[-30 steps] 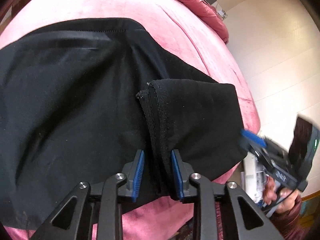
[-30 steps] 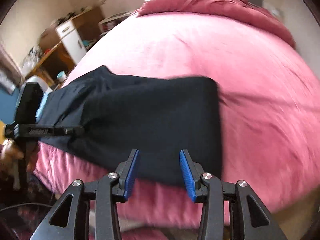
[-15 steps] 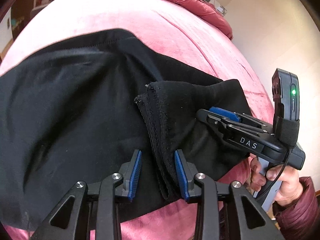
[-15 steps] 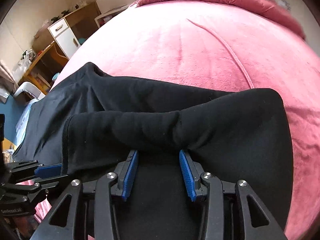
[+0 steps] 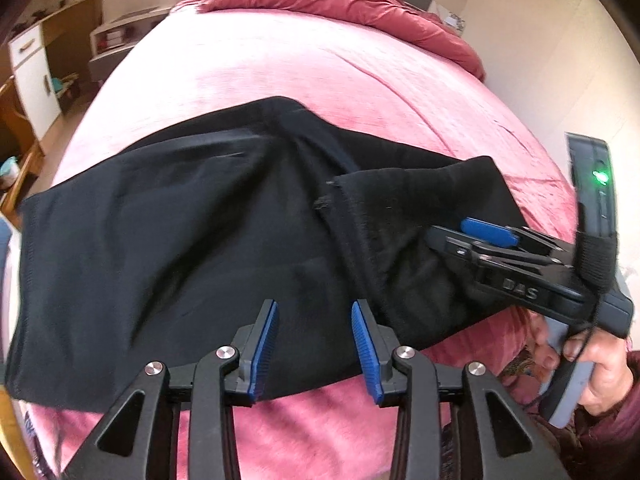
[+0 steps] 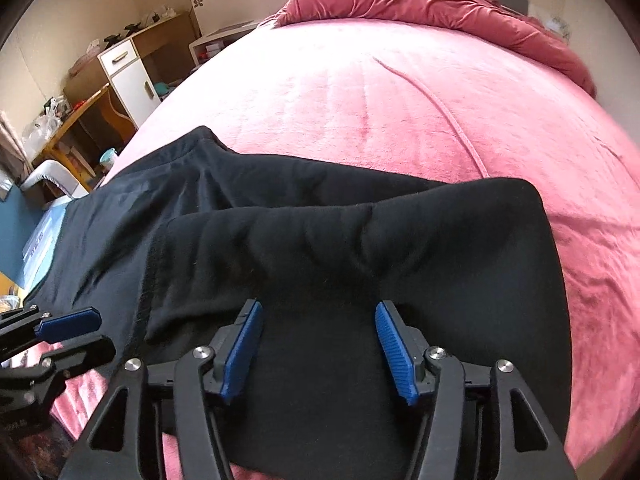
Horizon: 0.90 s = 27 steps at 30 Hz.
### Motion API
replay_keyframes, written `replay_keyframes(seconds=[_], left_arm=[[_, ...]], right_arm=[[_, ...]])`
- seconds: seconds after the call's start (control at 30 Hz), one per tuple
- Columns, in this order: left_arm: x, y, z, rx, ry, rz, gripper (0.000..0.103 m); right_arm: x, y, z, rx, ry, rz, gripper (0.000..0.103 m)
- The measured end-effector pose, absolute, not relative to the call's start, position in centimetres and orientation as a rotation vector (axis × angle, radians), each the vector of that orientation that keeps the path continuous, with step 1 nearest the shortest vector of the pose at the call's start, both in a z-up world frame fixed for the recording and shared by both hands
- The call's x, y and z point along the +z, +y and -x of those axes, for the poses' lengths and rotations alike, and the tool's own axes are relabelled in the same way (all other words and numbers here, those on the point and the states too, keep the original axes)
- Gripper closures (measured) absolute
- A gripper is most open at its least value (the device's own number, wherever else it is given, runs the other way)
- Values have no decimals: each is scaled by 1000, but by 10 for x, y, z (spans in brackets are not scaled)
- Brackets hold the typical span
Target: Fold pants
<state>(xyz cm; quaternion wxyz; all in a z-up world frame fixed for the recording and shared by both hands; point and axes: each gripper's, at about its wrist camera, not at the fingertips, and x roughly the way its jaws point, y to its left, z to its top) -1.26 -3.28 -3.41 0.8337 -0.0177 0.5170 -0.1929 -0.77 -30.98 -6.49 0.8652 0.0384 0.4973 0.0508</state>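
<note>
Black pants (image 5: 160, 240) lie across the near edge of a pink bed (image 5: 320, 80), waistband to the left. The legs are doubled back, and their hem (image 5: 340, 208) rests mid-garment. My left gripper (image 5: 316, 344) hovers just above the cloth near that hem, its jaws opening with nothing pinched between them. In the right wrist view the folded leg part (image 6: 400, 240) fills the foreground. My right gripper (image 6: 320, 344) is low over it, jaws opening, with cloth under the pads but not gripped. Each gripper also shows in the other's view: right gripper (image 5: 472, 236), left gripper (image 6: 68, 336).
A crumpled red duvet (image 6: 440, 0) is heaped at the bed's head. A white and wood cabinet (image 6: 128, 76) and a cluttered desk (image 6: 68, 128) stand beyond the bed's left side. A wall (image 5: 540, 40) runs along the right. A person's hand (image 5: 596, 364) holds the right gripper.
The left gripper let the hem fold out from between its pads, rose and drew back. The right gripper swung in from the bed's edge over the folded legs, and its jaws widened.
</note>
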Motion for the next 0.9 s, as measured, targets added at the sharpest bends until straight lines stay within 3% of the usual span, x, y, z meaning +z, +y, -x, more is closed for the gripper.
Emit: replay_keyframes(seconds=[0.53,0.83,0.9], left_arm=[[-42,25,24,-304,1163,143,64],[-44,101,30,-243,1202,484,64],[-46,135,39,-183,1178,626,58]], right_arm=[[-63,-273,32,129,1024,-20,37],[-71,-272,33,134,1029,-42,30],[-71,-272,33,136,1027,-49,29]])
